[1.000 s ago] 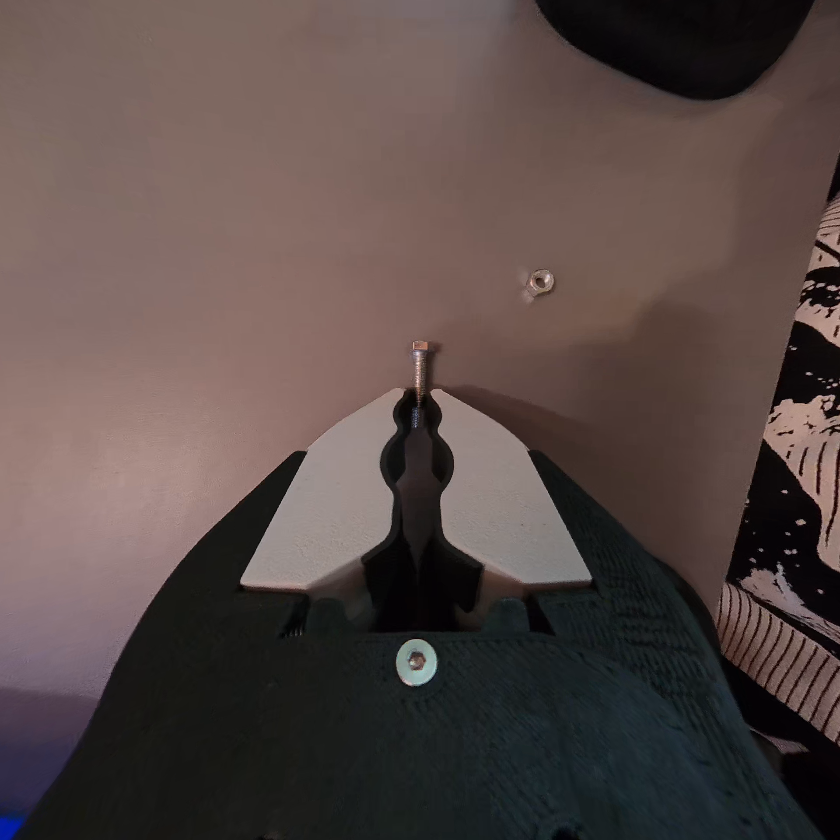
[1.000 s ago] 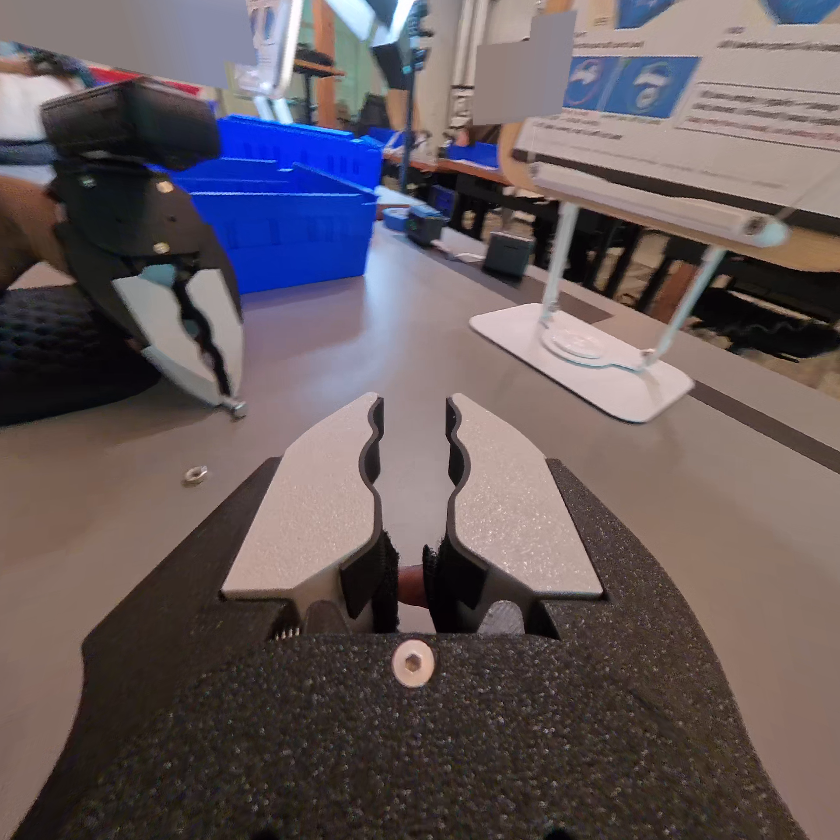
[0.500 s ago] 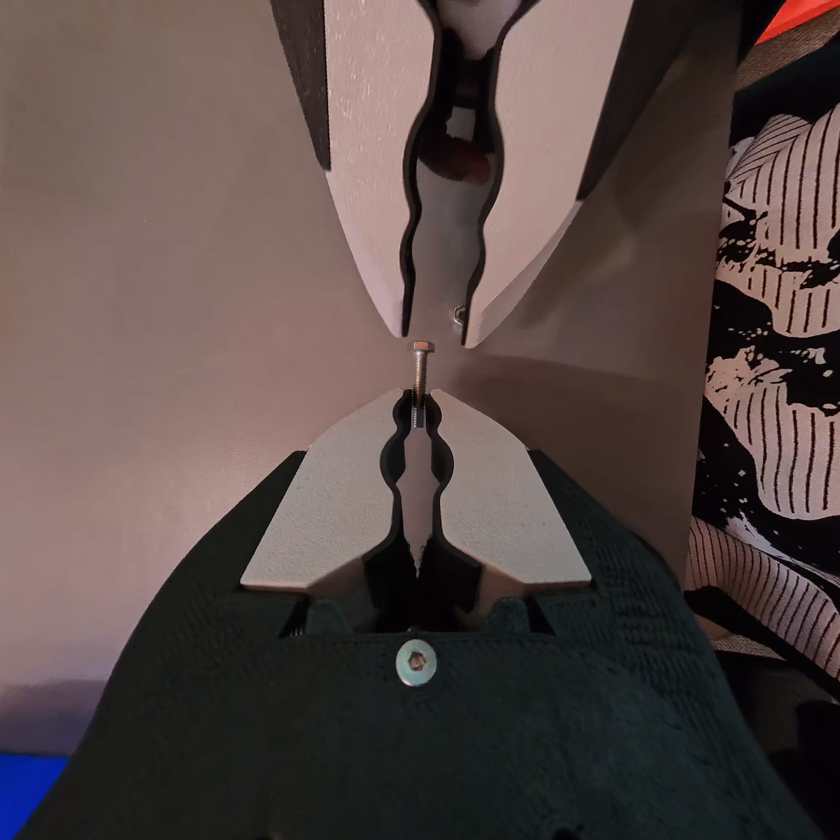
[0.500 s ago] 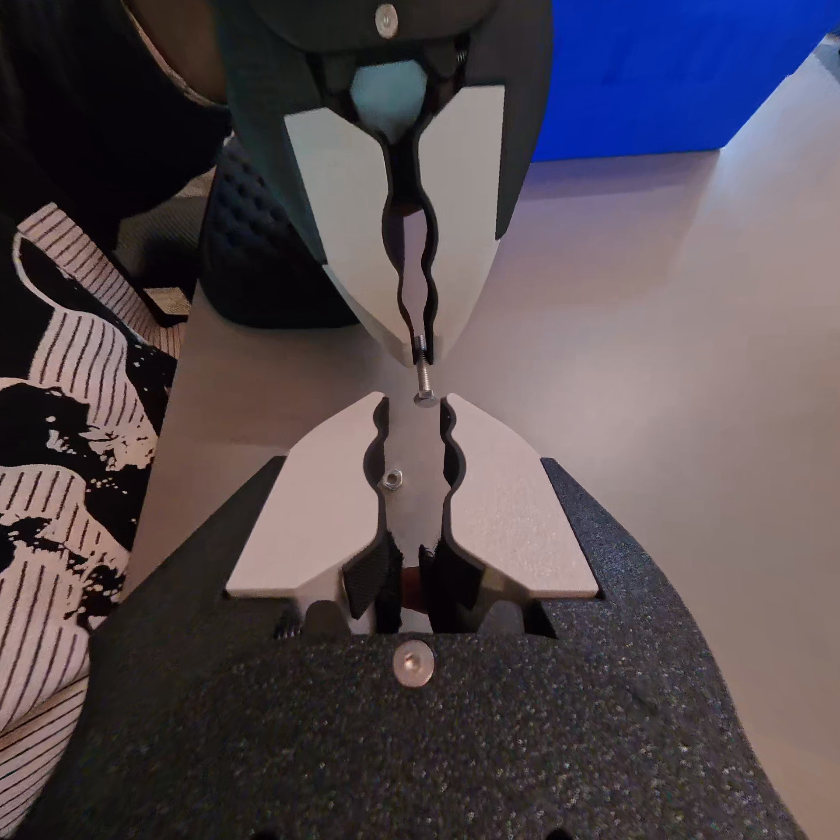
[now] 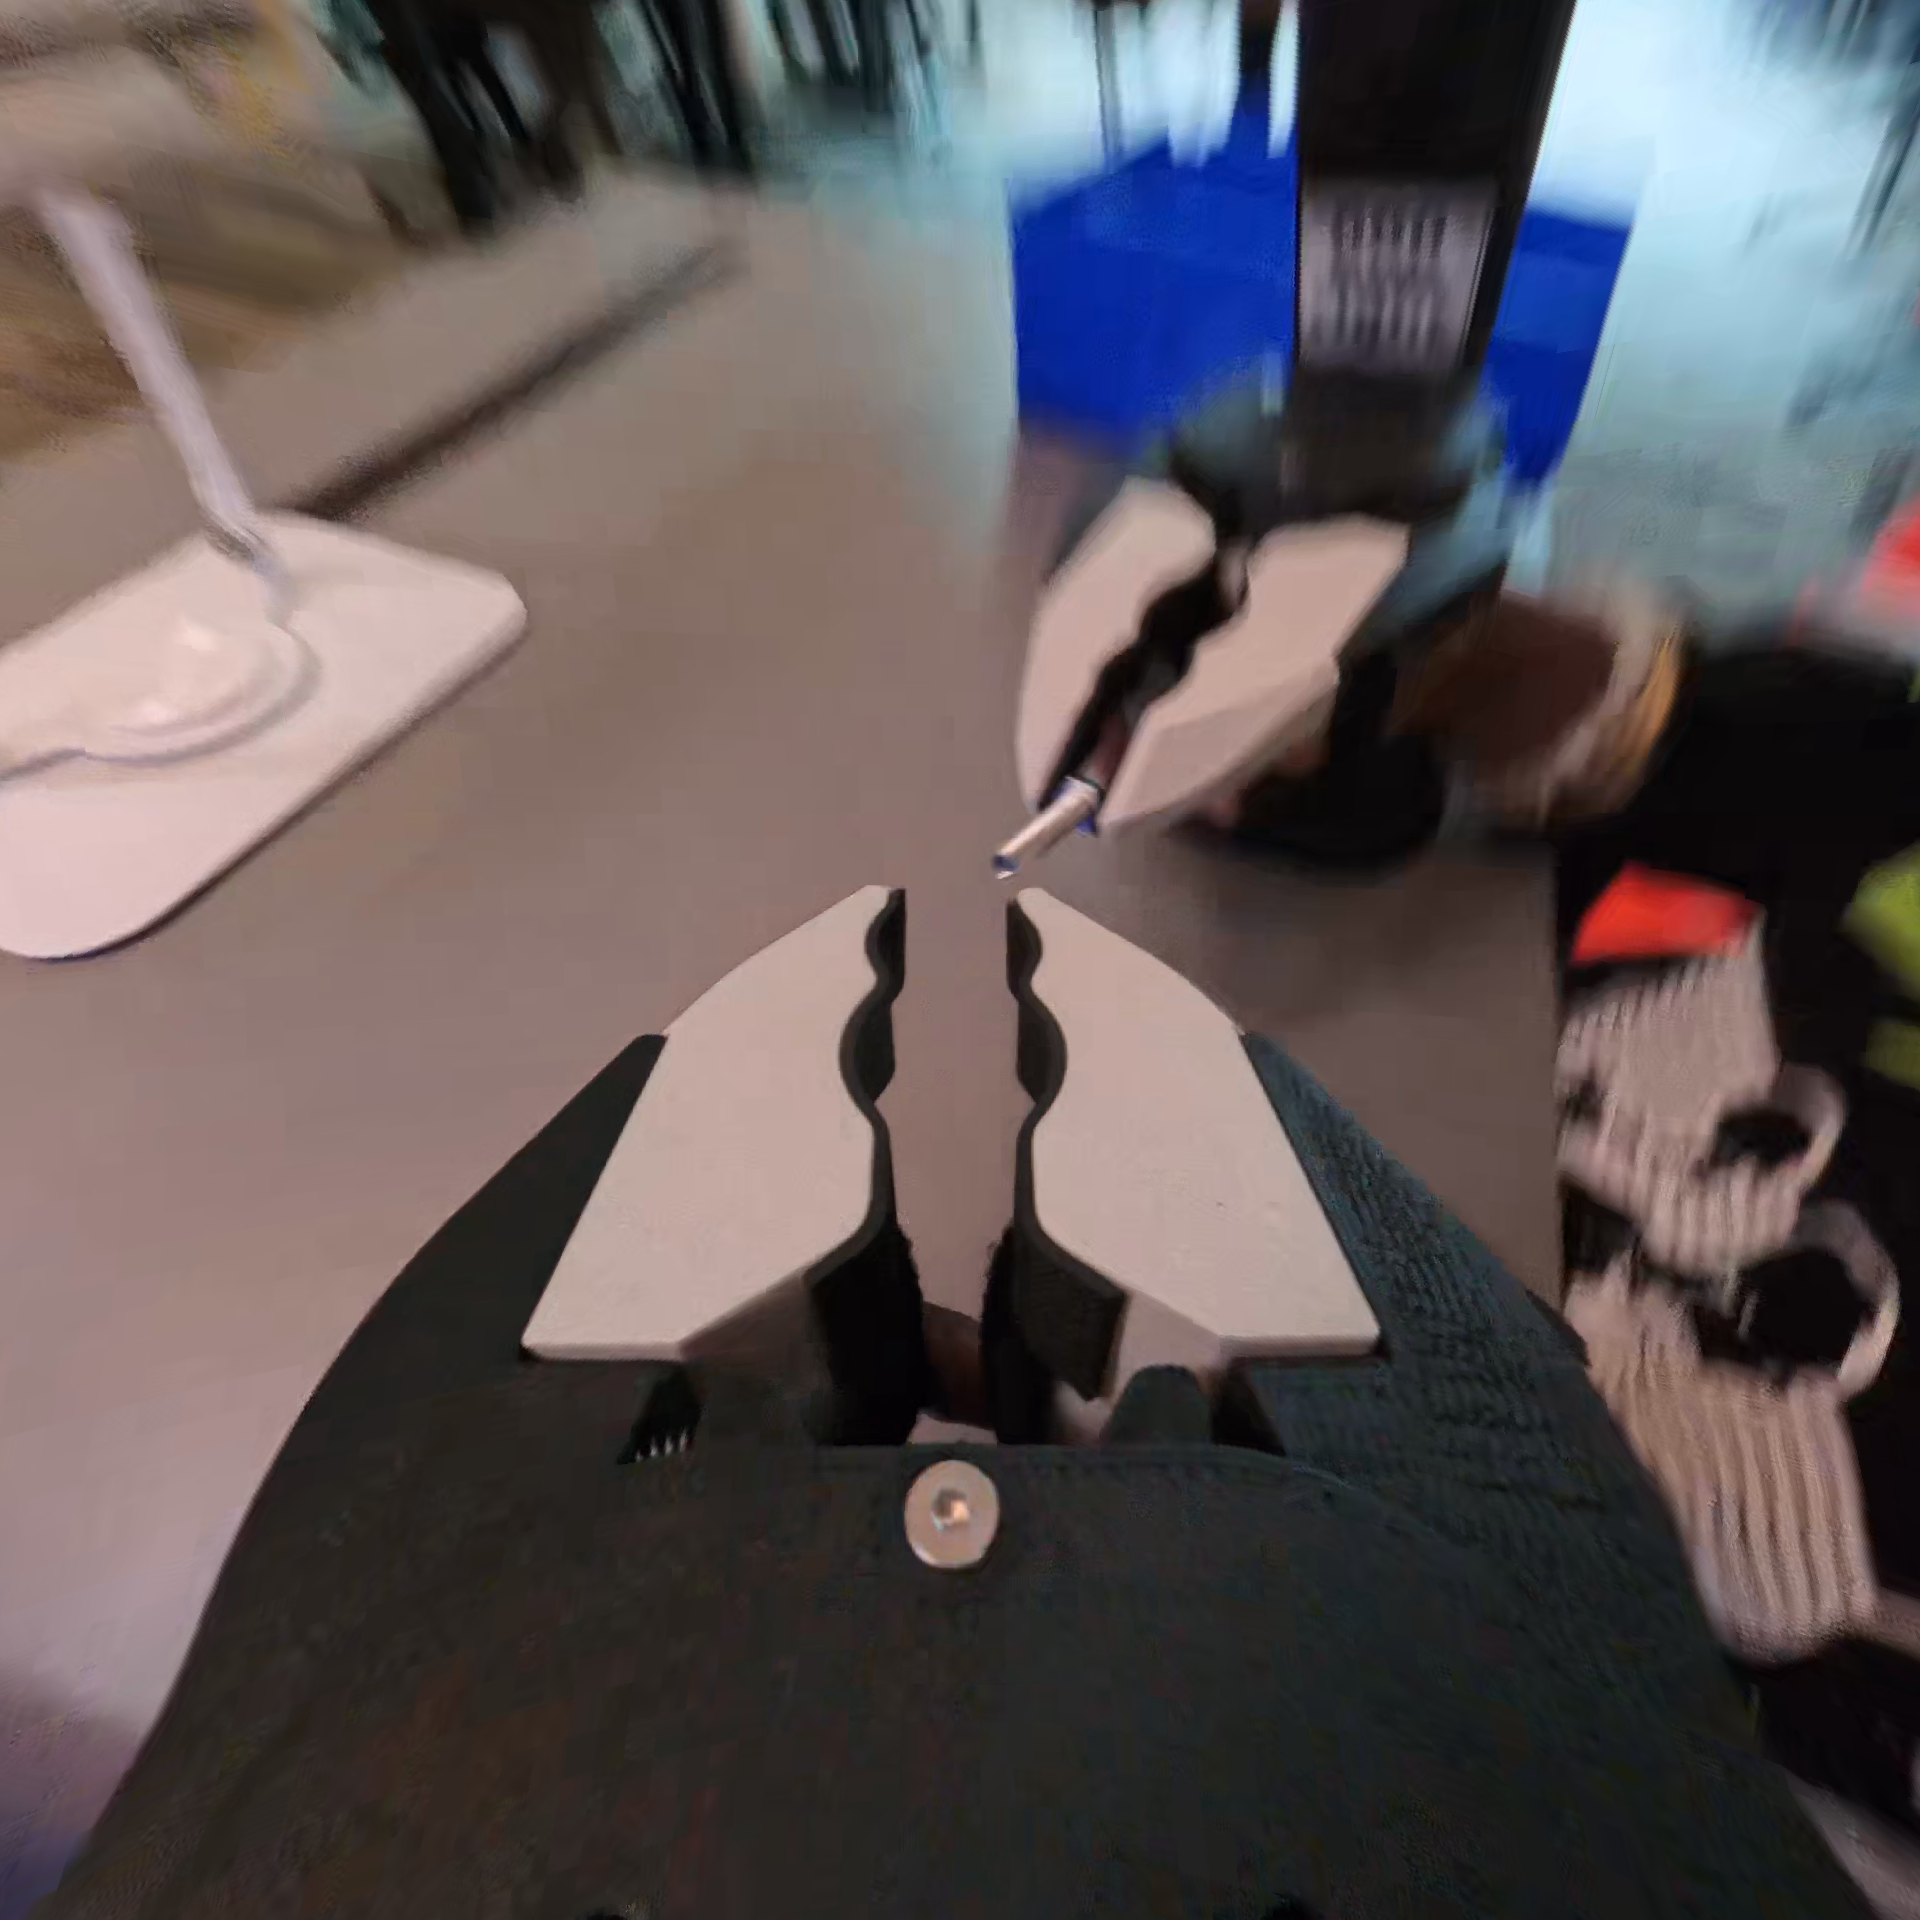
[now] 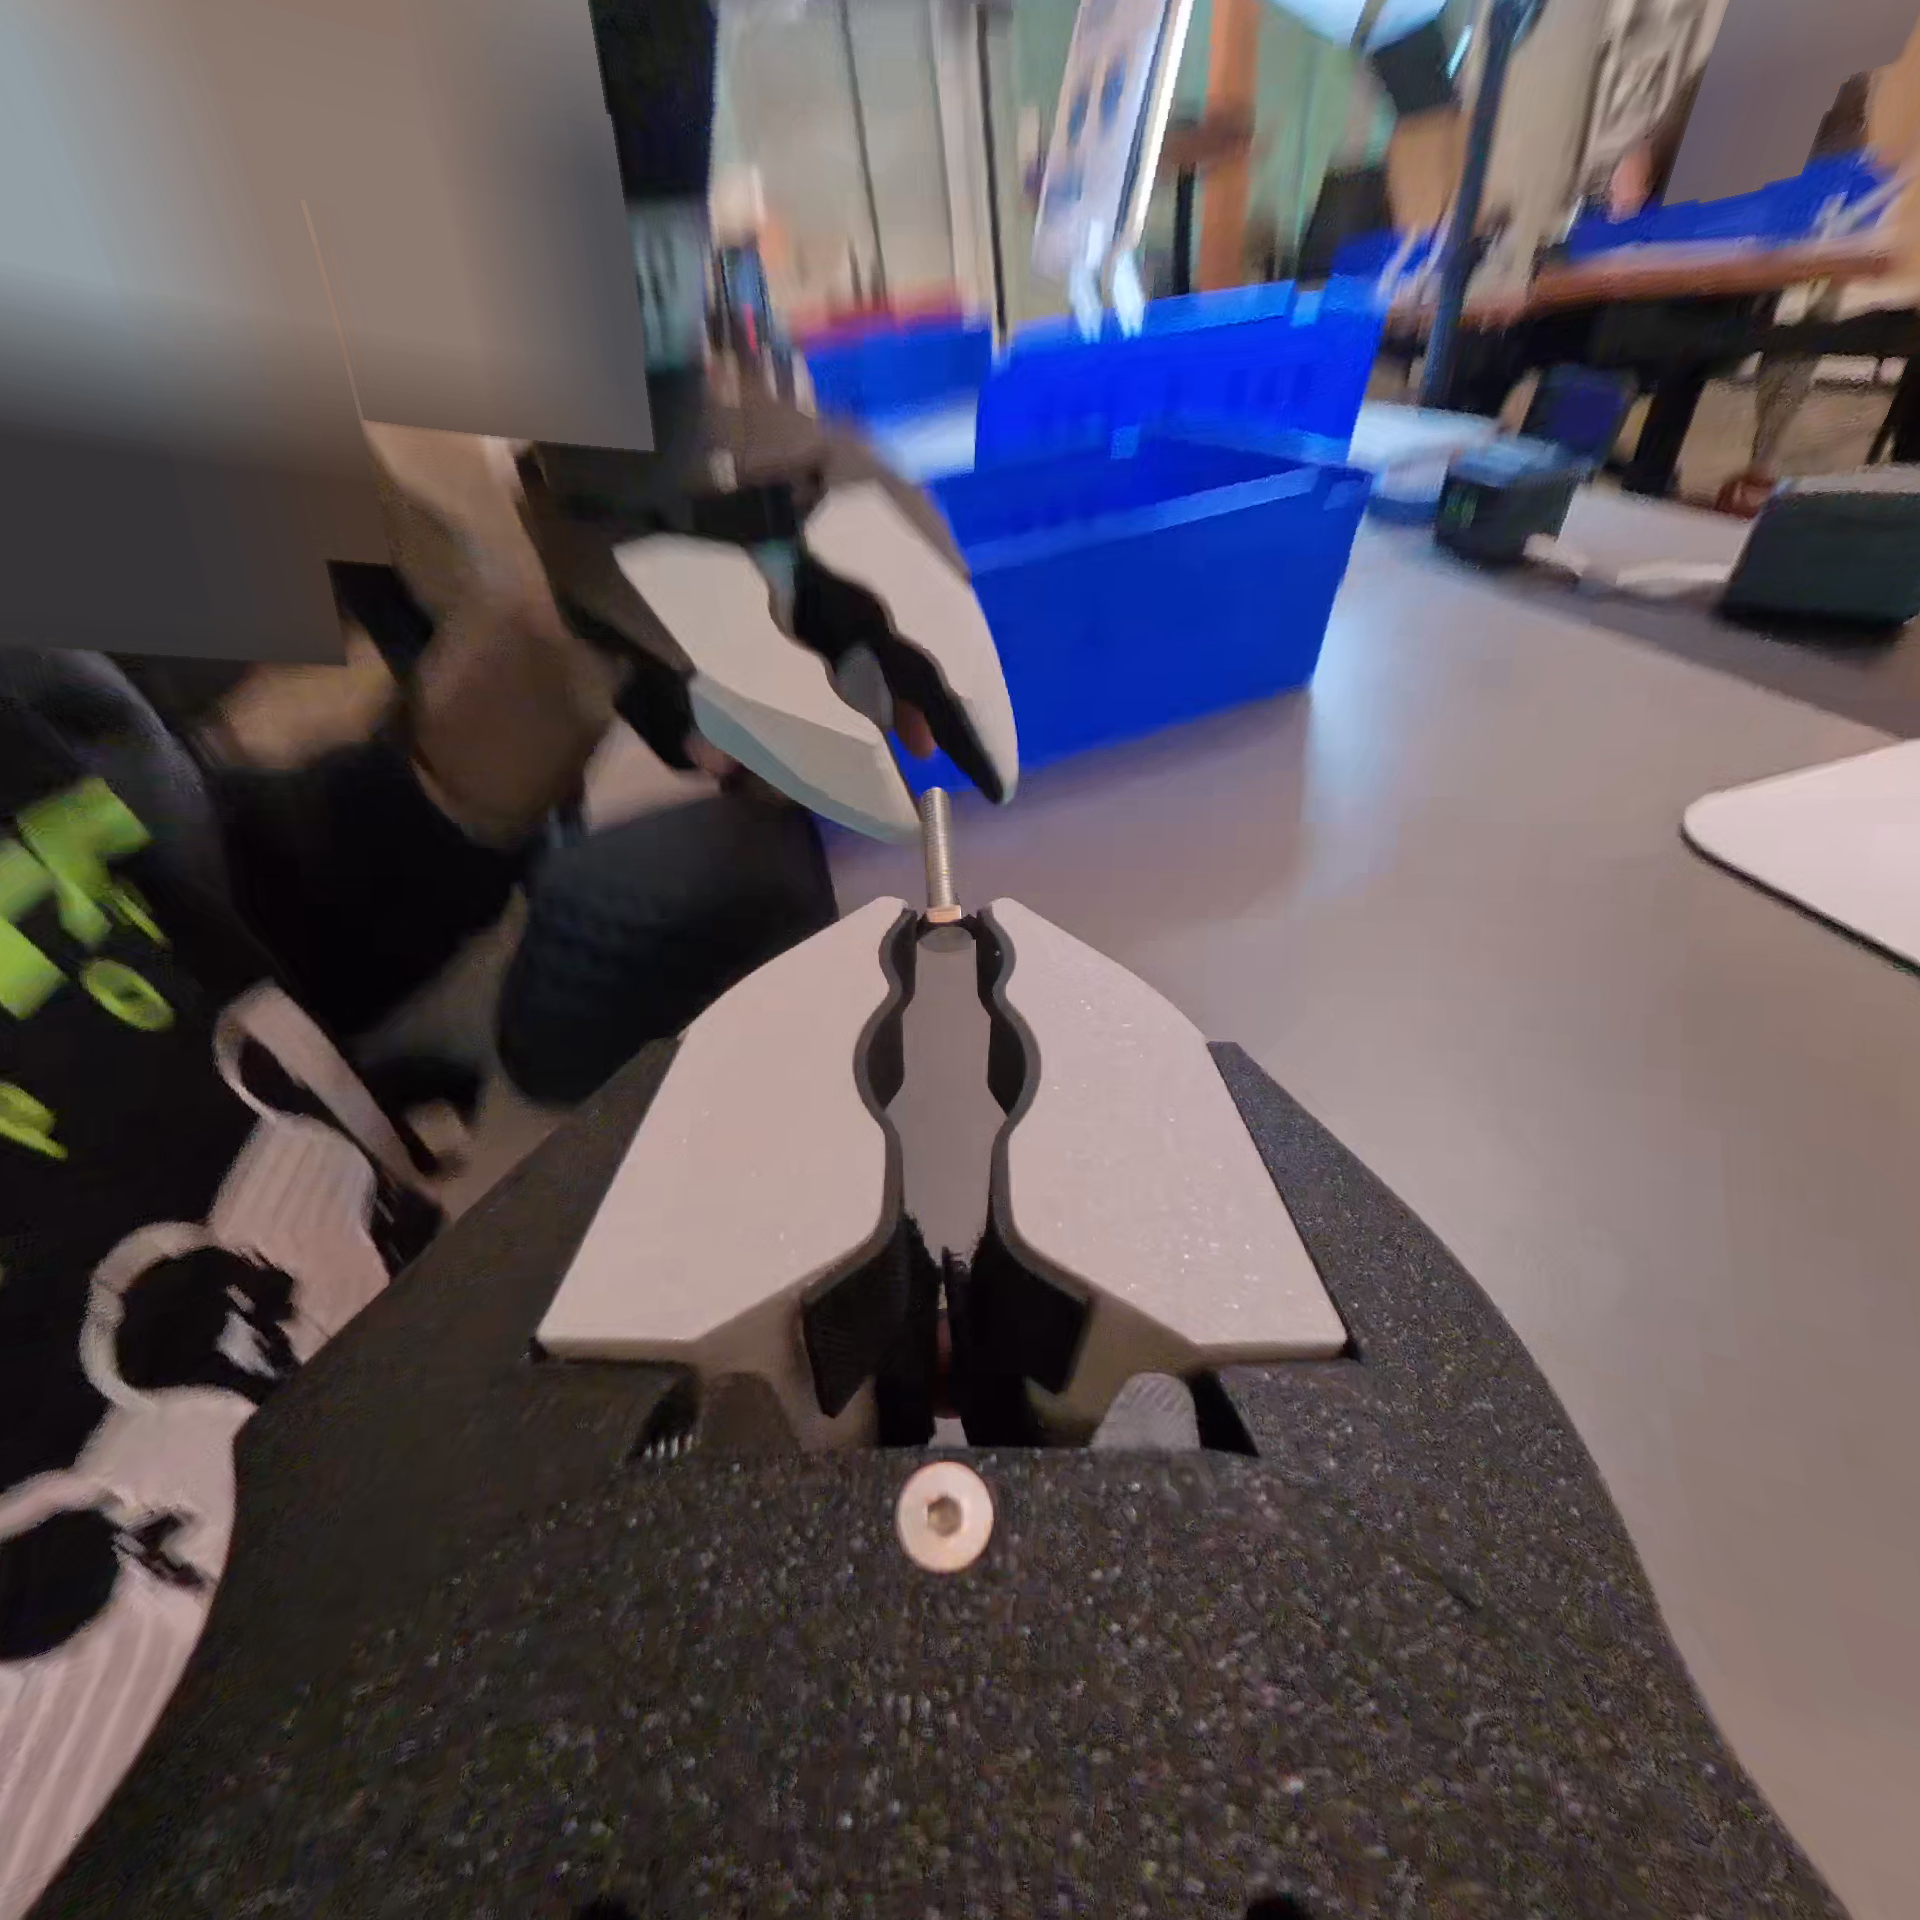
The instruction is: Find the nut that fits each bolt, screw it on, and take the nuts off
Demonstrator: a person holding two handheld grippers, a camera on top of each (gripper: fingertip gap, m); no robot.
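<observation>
The left tool (image 5: 954, 902) now gapes empty; the right tool (image 6: 945, 914) has taken the bolt (image 6: 938, 854).

Left gripper (image 5: 954, 902) parted, empty; right gripper (image 6: 945, 912) pinched at tips, facing it.

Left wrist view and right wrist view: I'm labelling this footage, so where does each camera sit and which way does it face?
Left wrist view: sits on the left claw, which is open and empty. It looks along the grey table at the right claw, which holds the bolt. The person's patterned shirt is at the right edge.
Right wrist view: sits on the right claw, which is shut on the bolt's head. It faces the open left claw just beyond the bolt's tip.
Shared: both claws, bolt, table, shirt, blue bin.
</observation>
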